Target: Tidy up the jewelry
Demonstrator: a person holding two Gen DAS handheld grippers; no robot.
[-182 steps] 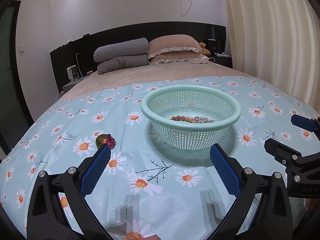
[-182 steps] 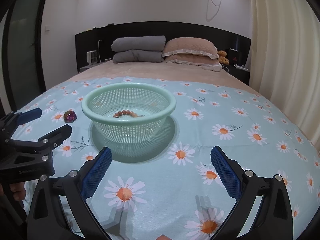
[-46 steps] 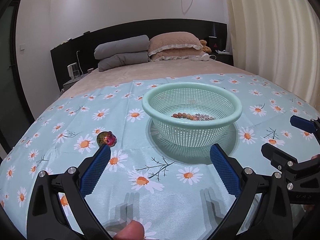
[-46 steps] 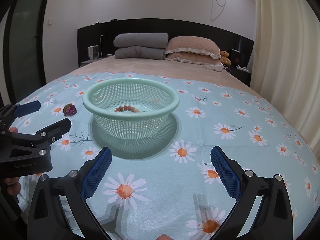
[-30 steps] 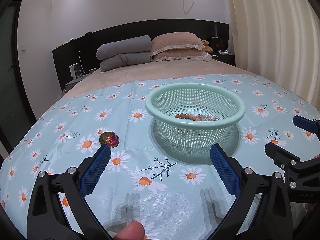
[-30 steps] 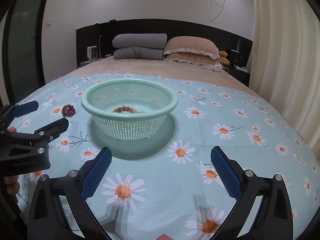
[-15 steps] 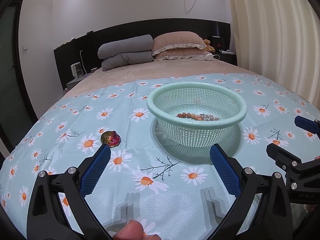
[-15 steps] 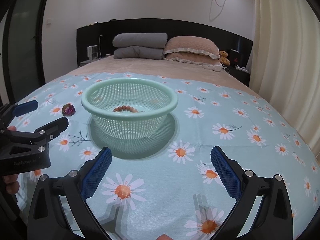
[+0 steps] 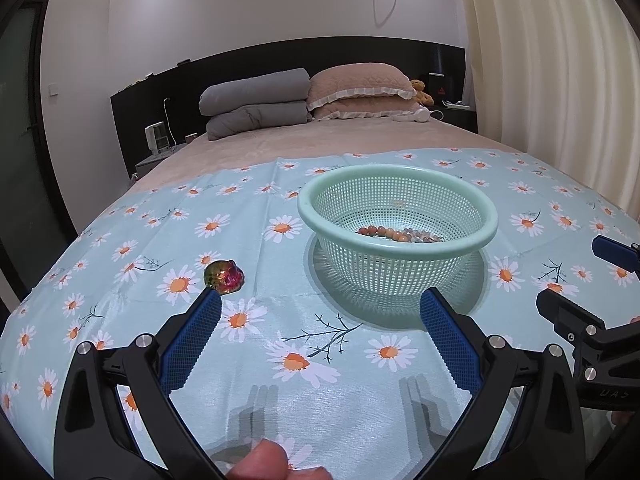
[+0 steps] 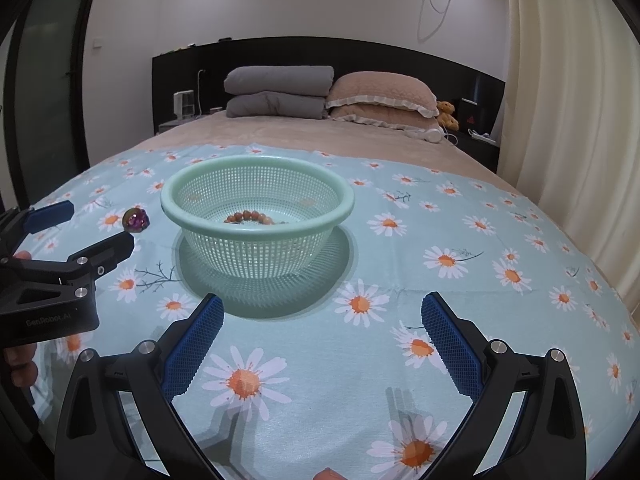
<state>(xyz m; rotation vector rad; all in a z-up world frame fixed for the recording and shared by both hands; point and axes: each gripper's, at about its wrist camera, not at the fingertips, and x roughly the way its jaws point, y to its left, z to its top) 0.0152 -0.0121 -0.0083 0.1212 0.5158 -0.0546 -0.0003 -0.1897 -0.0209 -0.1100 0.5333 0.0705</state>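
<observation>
At the far left a dark door stands beside the white wall, and a black headboard runs behind the bed. A daisy cloth covers the near part of the bed. On its left lies an iridescent brooch, alone on the cloth, well apart from the basket and just beyond the left finger of the left gripper. That gripper hovers low over the cloth with its jaws released wide, nothing between the blue pads; a fingertip shows at the bottom edge. In the right wrist view the brooch sits left of the basket, between the two fingers of the left gripper seen from the side. Grey pillows are stacked at the far head of the bed, with pink pillows to their right and a small teddy bear beyond. The green basket stands upright in the middle of the cloth, and a bead bracelet lies on its bottom. The right gripper hovers near the basket's right front, its jaws also released and empty; its fingers show at the right edge of the left view. A cream curtain hangs at the far right.
</observation>
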